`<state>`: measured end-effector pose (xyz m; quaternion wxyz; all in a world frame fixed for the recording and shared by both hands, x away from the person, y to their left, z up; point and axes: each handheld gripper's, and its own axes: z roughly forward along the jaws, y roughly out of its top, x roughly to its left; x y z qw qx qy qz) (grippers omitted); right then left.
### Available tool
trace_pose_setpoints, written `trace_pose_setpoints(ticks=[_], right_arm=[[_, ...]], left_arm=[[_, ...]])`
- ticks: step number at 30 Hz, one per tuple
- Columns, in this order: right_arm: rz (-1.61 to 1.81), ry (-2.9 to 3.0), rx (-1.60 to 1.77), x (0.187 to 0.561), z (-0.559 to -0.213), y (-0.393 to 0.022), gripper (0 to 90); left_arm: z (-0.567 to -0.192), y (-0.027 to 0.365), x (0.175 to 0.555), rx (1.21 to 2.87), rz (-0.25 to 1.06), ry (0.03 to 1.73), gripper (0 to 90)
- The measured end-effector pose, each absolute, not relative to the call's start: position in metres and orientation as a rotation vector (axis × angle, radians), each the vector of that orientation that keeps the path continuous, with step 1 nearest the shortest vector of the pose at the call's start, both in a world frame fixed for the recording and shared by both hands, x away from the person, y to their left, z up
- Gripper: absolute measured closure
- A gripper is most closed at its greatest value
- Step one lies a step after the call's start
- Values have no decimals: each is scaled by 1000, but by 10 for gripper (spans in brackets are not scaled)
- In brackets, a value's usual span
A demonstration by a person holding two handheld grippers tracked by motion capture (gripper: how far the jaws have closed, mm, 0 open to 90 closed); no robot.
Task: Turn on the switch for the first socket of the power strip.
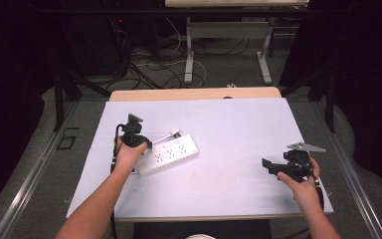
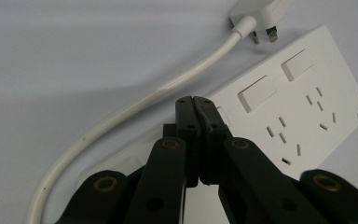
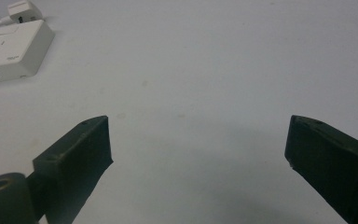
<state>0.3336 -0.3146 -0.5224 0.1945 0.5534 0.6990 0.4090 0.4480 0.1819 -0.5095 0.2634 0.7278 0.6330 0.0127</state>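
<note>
The long white plastic power strip [image 1: 168,155] lay flat on the left half of the worktop [image 1: 229,124], set at a slant, its far end pointing toward the middle. Its top face carried two rectangular rocker switches [image 2: 256,93] and rows of socket slots, and a thick white round cable [image 2: 135,109] curved out from its near end and ran to a white plug [image 2: 260,13] that lay on the sheet just beside the strip's far edge. The left gripper [image 2: 195,100] stood over the strip's switch end, its black jaws clenched tip to tip with nothing between them; whether the tips touched the casing could not be told. The right gripper [image 1: 273,168] hung over the right edge of the worktop, well apart from the strip, its jaws spread wide and empty. A pale lilac sheet covered the worktop, with a strip of light wood showing along the far edge. Beyond it, a grey floor held loose black and white cables [image 1: 149,64] and the white metal legs of another table [image 1: 190,55], with dark curtains on both sides.
</note>
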Motion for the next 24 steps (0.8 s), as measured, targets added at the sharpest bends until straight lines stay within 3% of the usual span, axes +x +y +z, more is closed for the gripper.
trace_pose_setpoints(ticks=[24], right_arm=[[1146,1957,1556,334,-523,-314,66]], left_arm=[[-512,181,447,1976,25,1717,897]])
